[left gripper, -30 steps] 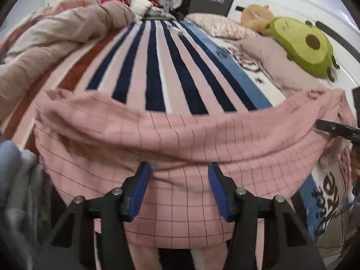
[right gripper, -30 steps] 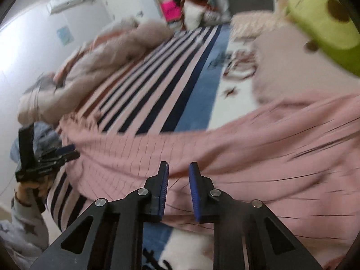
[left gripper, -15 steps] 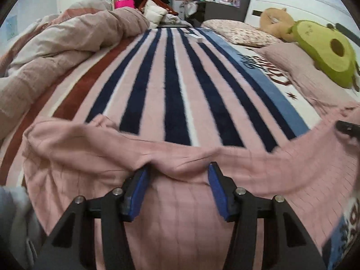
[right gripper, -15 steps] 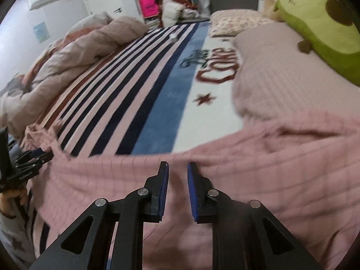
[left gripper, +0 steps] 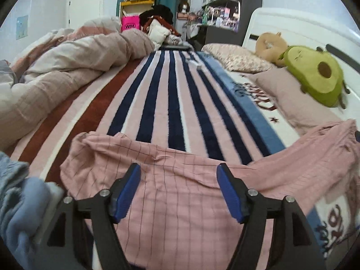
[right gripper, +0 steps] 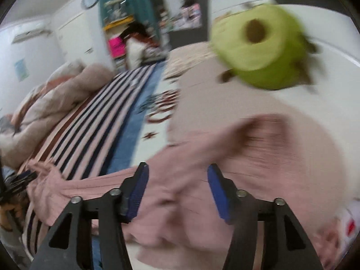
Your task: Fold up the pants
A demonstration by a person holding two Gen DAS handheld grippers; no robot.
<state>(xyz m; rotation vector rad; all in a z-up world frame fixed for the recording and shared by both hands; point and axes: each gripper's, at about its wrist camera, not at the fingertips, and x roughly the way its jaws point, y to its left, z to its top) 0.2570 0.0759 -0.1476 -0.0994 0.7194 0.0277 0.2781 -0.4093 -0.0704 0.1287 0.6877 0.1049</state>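
Observation:
The pink checked pants (left gripper: 180,193) lie spread across the near edge of the striped bed cover (left gripper: 171,103). My left gripper (left gripper: 178,191) hovers over them with its blue pads wide apart, holding nothing. In the blurred right wrist view the pants (right gripper: 202,164) lie rumpled over the bed and a pink pillow. My right gripper (right gripper: 177,191) is open above them and empty. The left gripper also shows small at the far left of the right wrist view (right gripper: 22,177).
A bunched beige duvet (left gripper: 56,72) lies along the left of the bed. Pink pillows (left gripper: 292,96), a green avocado plush (left gripper: 315,74) and a tan plush (left gripper: 270,45) sit by the white headboard at the right. Blue-grey cloth (left gripper: 15,202) shows at the lower left.
Both grippers have opened and let go of the pants, which have dropped flat onto the bed. The right gripper has swung right toward the pillows.

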